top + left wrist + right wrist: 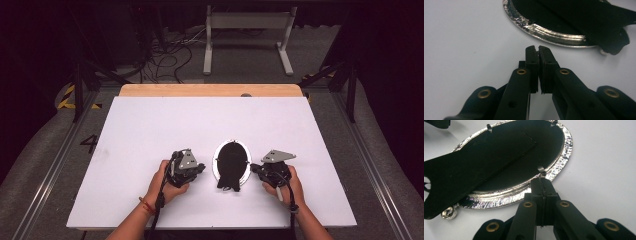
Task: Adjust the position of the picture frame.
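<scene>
A silver-rimmed oval frame (pixel 233 163) with black backing lies on the white table (pixel 150 130).

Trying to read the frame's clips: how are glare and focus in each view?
High view: table evenly bright, surroundings dark, oval frame small. Left gripper view: silver rim glints, black backing loses detail, near tongs soft. Right gripper view: rim sparkles, clip legible beside tongs.

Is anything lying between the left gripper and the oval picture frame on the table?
Nothing visible. The left gripper, jaws shut and empty, points at the silver rim of the oval picture frame across bare white table. The right gripper is already at the opposite rim.
</scene>
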### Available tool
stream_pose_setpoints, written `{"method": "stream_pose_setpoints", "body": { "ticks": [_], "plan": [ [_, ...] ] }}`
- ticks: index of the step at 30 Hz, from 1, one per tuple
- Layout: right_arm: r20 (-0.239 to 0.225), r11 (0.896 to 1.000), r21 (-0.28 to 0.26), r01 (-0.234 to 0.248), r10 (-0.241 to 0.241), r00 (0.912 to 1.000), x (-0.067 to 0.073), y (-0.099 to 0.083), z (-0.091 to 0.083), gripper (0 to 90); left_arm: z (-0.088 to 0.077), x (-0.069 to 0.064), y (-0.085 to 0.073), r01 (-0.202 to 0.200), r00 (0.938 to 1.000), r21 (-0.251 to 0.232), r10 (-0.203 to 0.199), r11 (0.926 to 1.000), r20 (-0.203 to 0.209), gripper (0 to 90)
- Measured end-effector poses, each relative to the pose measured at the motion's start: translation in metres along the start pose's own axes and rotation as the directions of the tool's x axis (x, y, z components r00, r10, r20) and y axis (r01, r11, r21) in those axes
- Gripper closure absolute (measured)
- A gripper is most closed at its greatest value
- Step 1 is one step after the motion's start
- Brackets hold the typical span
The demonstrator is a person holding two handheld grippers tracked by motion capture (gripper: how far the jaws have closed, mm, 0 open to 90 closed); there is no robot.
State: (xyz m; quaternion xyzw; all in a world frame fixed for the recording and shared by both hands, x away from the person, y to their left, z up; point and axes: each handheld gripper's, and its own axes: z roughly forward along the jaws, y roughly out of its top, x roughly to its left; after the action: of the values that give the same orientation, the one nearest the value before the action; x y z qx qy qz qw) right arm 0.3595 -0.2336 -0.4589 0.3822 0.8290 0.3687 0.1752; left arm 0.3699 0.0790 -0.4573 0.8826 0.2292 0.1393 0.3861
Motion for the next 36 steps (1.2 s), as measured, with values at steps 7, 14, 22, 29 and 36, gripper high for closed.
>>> {"method": "stream_pose_setpoints", "body": {
  "ticks": [7,14,22,29,36],
  "plan": [
    [-0.012,0.999,0.004,0.049,-0.049,0.9988,0.010,0.003,0.003,89.5,0.005,0.000,0.000,-0.002,1.0000,0.007,0.002,1.0000,-0.008,85.0],
    [0.063,0.999,-0.017,0.029,-0.028,0.9976,0.002,0.007,0.011,88.5,0.011,-0.001,0.000,-0.003,1.0000,0.022,0.003,0.9998,0.008,85.2],
    [0.089,1.000,-0.004,0.029,-0.028,0.9956,-0.003,0.013,0.016,88.2,0.011,0.002,0.000,0.011,0.9997,0.024,-0.012,0.9997,0.021,85.4],
    [0.087,1.000,-0.017,0.014,-0.012,0.9961,-0.011,0.022,0.028,90.0,0.012,0.004,0.000,0.012,0.9993,0.017,-0.013,0.9998,0.034,85.0],
    [0.062,0.999,-0.018,0.042,-0.041,0.9972,-0.005,0.025,0.031,90.0,0.009,0.008,-0.002,0.020,0.9994,0.024,-0.021,0.9995,0.029,84.6]
  ]
}}
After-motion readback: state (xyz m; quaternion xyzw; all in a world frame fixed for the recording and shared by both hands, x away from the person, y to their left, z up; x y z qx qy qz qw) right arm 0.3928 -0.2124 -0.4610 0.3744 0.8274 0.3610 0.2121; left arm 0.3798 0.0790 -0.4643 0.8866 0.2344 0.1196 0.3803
